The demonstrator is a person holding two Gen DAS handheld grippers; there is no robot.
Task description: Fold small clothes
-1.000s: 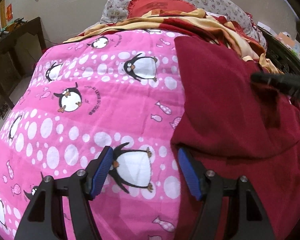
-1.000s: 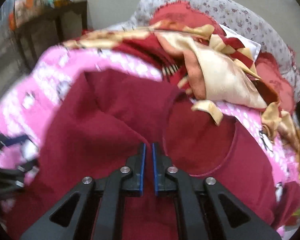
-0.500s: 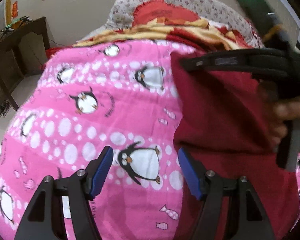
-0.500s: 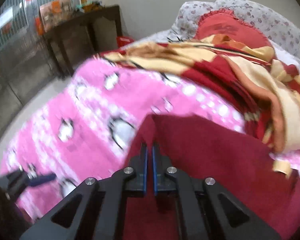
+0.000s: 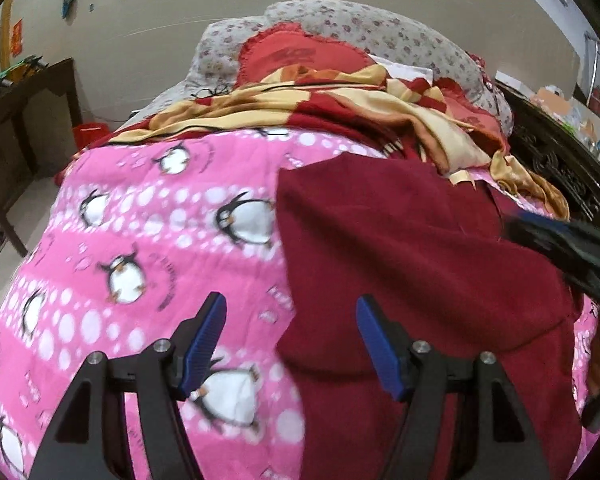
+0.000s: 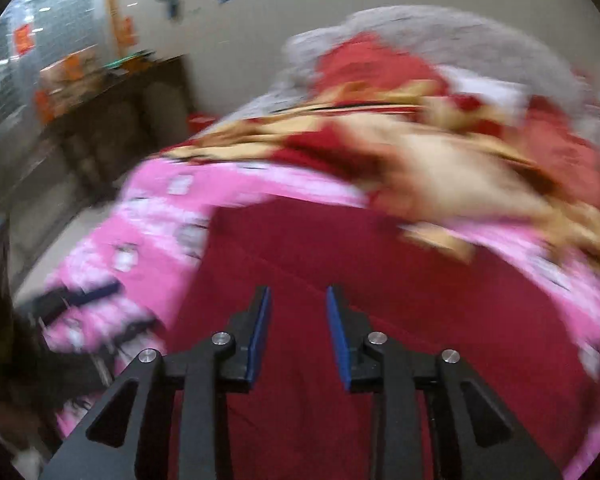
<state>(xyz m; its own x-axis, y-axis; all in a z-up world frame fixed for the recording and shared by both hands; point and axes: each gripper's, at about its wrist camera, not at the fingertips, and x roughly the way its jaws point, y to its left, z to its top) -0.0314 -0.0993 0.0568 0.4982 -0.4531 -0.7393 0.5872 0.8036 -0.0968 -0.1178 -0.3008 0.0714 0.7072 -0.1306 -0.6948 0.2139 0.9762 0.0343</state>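
Observation:
A dark red garment (image 5: 412, 264) lies folded over on a pink penguin-print blanket (image 5: 148, 248); it also shows in the right wrist view (image 6: 340, 264). My left gripper (image 5: 290, 320) is open and empty, hovering over the garment's left edge. My right gripper (image 6: 297, 304) is open and empty above the garment's middle. The right gripper also shows at the right edge of the left wrist view (image 5: 568, 248). The left gripper shows blurred at the left of the right wrist view (image 6: 80, 300).
A red and cream blanket (image 5: 340, 100) is bunched at the far end of the bed, with a floral pillow (image 5: 340, 28) and a red cushion (image 5: 296, 54) behind it. A dark wooden table (image 5: 24, 96) stands at the left. A dark carved bed frame (image 5: 560, 160) runs along the right.
My right gripper carried the garment's edge over to the left, then opened and let it go. It has drawn back to the right. The garment now lies folded. My left gripper stayed open.

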